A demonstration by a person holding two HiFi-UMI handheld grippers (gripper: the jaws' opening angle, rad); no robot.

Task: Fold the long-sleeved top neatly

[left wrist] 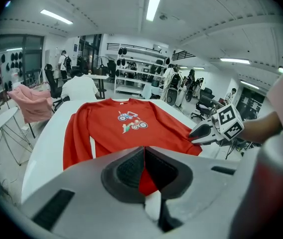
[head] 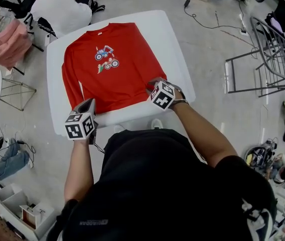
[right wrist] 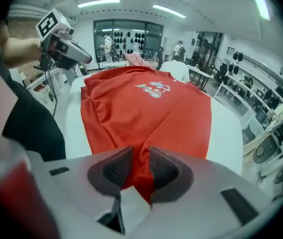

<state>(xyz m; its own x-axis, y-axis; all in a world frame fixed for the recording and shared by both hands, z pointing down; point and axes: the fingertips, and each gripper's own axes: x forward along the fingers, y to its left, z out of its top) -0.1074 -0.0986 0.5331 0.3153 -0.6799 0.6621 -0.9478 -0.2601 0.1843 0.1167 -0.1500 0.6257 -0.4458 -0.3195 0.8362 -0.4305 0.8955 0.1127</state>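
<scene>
Red long-sleeved top (head: 113,67) lies flat, print up, on the white worktop (head: 178,59), hem at the near edge. Left tongs (head: 86,106) are clamped on the hem's left end. Right tongs (head: 152,87) are part-open astride a fabric ridge at its right end, not pinching. Looks like setup for a two-point hem lift.

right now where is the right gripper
In the head view the right gripper is at the near right corner of the red top, on the white table; the left gripper is at the near left corner.
</scene>
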